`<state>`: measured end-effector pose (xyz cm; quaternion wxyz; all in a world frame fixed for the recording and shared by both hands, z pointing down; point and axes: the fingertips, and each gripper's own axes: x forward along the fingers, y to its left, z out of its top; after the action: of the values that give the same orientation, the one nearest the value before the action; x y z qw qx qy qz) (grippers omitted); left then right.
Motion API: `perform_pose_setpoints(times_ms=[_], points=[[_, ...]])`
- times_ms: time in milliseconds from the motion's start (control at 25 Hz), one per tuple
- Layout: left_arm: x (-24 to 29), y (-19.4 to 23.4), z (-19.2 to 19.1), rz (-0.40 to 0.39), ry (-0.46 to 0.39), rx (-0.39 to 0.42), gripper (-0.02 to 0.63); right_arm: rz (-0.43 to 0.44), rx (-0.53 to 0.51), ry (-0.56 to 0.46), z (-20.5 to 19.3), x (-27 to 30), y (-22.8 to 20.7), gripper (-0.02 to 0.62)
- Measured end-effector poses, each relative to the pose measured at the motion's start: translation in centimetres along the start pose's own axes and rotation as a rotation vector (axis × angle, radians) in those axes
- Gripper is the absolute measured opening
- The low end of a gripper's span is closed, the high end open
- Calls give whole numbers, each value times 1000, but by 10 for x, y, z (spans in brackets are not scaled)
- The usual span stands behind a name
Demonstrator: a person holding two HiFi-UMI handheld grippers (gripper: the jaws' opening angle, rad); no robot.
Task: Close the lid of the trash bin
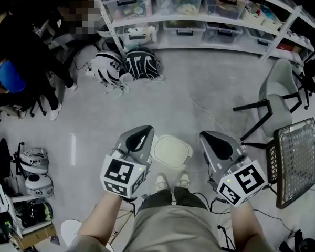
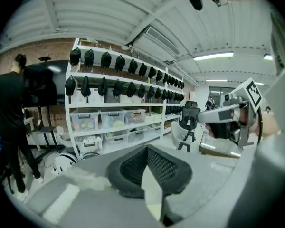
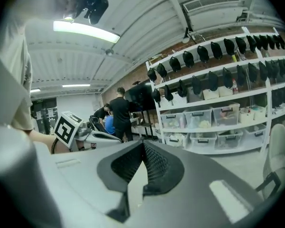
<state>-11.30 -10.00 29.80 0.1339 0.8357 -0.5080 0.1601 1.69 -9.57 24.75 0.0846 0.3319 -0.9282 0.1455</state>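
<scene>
Grey jaws lie together on both the left gripper (image 1: 143,131) and the right gripper (image 1: 207,136), with nothing between them. Each gripper view looks out at the shelves (image 1: 199,14) and ceiling rather than down, so neither gripper is aimed at the bin (image 1: 172,151). The main risk is therefore a blind reach. The bin stands low on the floor (image 1: 199,83), just ahead of the person's shoes (image 1: 160,181) and between the two grippers as seen from above, so a downward move made without tilting a gripper camera onto it could miss the lid or strike the rim. The bin looks light, so a hard or off-centre push would probably slide or tip it instead of shutting it. A lid dropped rather than guided may bounce back or sit askew. The stoop could also bring a foot against the bin and shift it. The bin shows as a small, pale cream, rounded rectangle with a slightly raised border and a little tab on its right edge. From this steep angle it cannot be told whether that face is the lid already down or the open mouth. No hinge or raised lid can be made out.
</scene>
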Motion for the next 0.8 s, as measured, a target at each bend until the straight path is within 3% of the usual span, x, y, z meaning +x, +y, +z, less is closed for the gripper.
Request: perform_pose_setpoints(times_ms=[280, 440, 600, 800], points=[[-60, -26, 66, 32, -115, 98, 3, 39, -71, -115, 60, -36, 37, 3], [-92, -28, 92, 90, -190, 95, 3, 46, -121, -188, 90, -54, 58, 3], [-122, -28, 109, 137, -237, 105, 3, 68, -149, -265, 114, -71, 75, 3], [-140, -31, 116, 154, -248, 128, 3, 85, -170, -263, 119, -78, 86, 3]])
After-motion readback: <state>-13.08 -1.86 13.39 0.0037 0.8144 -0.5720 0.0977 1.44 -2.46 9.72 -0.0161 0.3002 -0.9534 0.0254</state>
